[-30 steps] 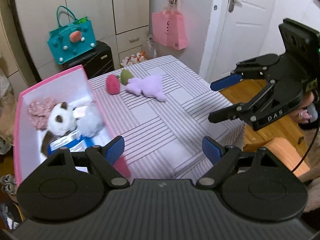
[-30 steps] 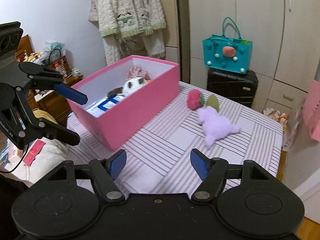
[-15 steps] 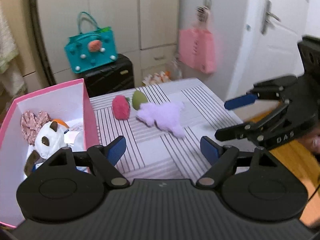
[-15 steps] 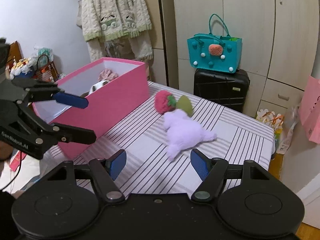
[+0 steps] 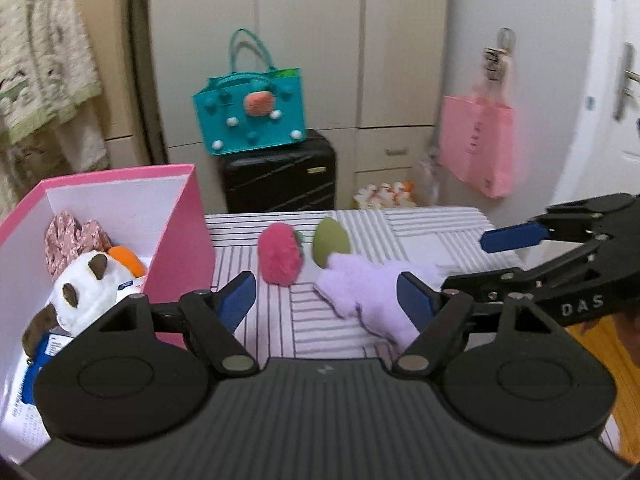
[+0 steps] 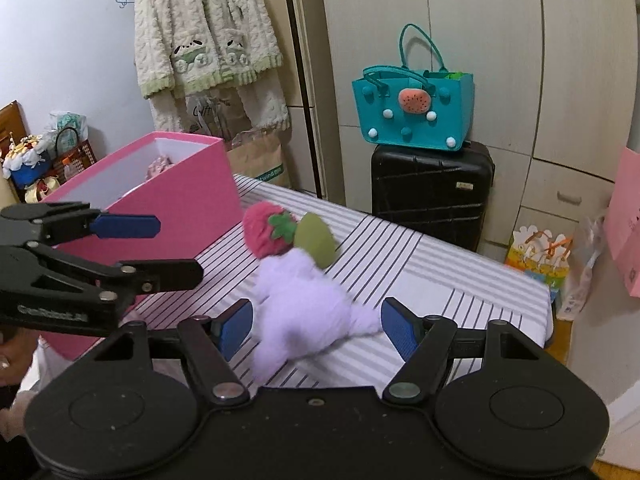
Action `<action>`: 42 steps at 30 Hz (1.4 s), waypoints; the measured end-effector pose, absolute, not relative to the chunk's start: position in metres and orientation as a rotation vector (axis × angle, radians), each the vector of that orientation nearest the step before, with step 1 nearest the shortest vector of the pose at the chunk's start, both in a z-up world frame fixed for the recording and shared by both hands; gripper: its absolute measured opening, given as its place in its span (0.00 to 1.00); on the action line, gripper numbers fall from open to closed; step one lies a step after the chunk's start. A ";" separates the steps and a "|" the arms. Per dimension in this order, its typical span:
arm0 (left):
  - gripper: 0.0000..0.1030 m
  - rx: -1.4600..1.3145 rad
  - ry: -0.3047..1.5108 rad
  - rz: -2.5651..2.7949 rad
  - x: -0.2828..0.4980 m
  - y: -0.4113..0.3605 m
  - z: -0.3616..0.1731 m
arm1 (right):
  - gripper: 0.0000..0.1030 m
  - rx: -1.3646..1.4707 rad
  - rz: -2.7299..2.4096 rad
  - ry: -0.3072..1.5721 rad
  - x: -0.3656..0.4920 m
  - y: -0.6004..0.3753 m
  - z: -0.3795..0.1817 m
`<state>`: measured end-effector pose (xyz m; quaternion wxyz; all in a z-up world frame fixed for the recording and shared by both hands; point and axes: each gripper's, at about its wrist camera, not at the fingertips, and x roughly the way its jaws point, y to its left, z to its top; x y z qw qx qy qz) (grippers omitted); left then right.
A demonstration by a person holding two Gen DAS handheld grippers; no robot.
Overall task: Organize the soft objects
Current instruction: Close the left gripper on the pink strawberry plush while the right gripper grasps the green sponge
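A lilac plush toy point(image 6: 304, 308) lies on the striped tablecloth point(image 6: 420, 276), also in the left wrist view point(image 5: 372, 292). Behind it lie a pink strawberry plush point(image 6: 266, 232) point(image 5: 278, 258) and a green plush piece point(image 6: 316, 240) point(image 5: 331, 242). My right gripper point(image 6: 316, 328) is open, its fingers on either side of the lilac toy's near end, not closed on it. My left gripper point(image 5: 328, 300) is open and empty, above the table between the pink box point(image 5: 176, 224) and the lilac toy. The box holds a panda plush point(image 5: 88, 292) and other soft items.
A black suitcase point(image 6: 432, 192) with a teal bag point(image 6: 414, 114) on it stands beyond the table's far edge. A pink bag point(image 5: 476, 144) hangs by the door. The table's right edge drops to the wooden floor point(image 5: 612, 344).
Both grippers have moved forward toward the toys. The right gripper now has the lilac toy between its open fingers. The left view has swung left, toward the wardrobe.
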<state>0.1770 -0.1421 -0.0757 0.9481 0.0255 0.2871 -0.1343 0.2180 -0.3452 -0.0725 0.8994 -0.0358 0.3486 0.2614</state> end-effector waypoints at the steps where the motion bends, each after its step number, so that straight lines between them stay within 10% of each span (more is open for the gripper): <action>1: 0.68 0.040 0.582 -0.252 0.182 -0.143 -0.079 | 0.73 -0.074 0.543 0.717 0.222 -0.346 -0.074; 11: 0.44 -0.034 0.554 -0.071 0.227 -0.154 -0.107 | 0.73 0.015 0.586 0.711 0.279 -0.343 -0.090; 42: 0.27 -0.221 0.603 -0.007 0.273 -0.153 -0.141 | 0.65 -0.086 0.905 0.744 0.337 -0.309 -0.137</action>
